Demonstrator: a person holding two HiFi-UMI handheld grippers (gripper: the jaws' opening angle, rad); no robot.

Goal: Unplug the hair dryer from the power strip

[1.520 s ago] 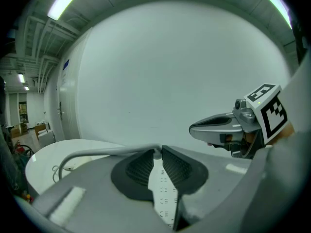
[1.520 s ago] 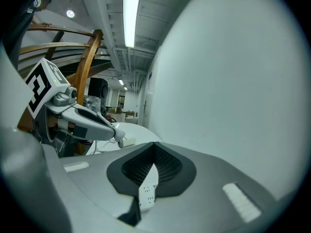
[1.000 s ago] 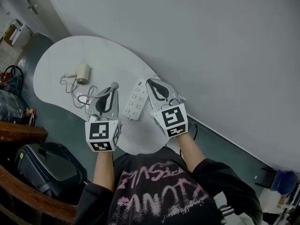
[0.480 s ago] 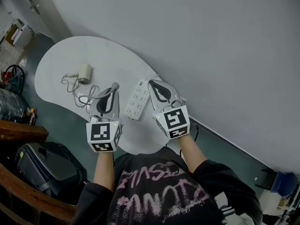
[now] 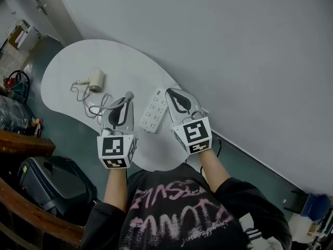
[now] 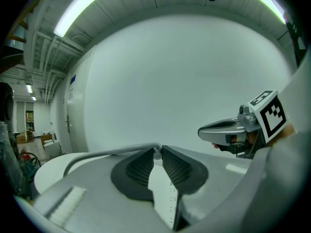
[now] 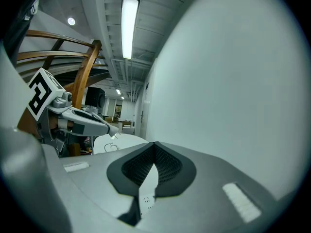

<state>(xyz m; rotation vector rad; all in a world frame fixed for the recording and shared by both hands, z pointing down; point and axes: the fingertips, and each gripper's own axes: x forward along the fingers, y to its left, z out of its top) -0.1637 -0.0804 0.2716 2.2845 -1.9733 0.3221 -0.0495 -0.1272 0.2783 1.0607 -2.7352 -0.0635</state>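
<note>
The small white hair dryer [image 5: 95,80] lies on the far left of the white table [image 5: 130,66], its grey cord [image 5: 86,97] looping toward me. My left gripper [image 5: 127,97] is shut on the plug end of that cord [image 6: 112,152], held left of the white power strip [image 5: 152,112] and apart from it. In the left gripper view the jaws [image 6: 156,151] pinch the cord at their tips. My right gripper [image 5: 168,91] hovers by the strip's far right end, shut with nothing in it [image 7: 154,145]. Part of the strip [image 7: 146,200] shows below its jaws.
A grey wall [image 5: 234,51] runs close behind the table's right side. A dark case [image 5: 49,184] and a wooden rail [image 5: 21,146] stand to the lower left, beyond the table's curved edge. The strip's black lead [image 5: 215,146] drops off near my right arm.
Both grippers keep their places. Only the head camera has shifted a little, which slides the table slightly rightward in the picture.
</note>
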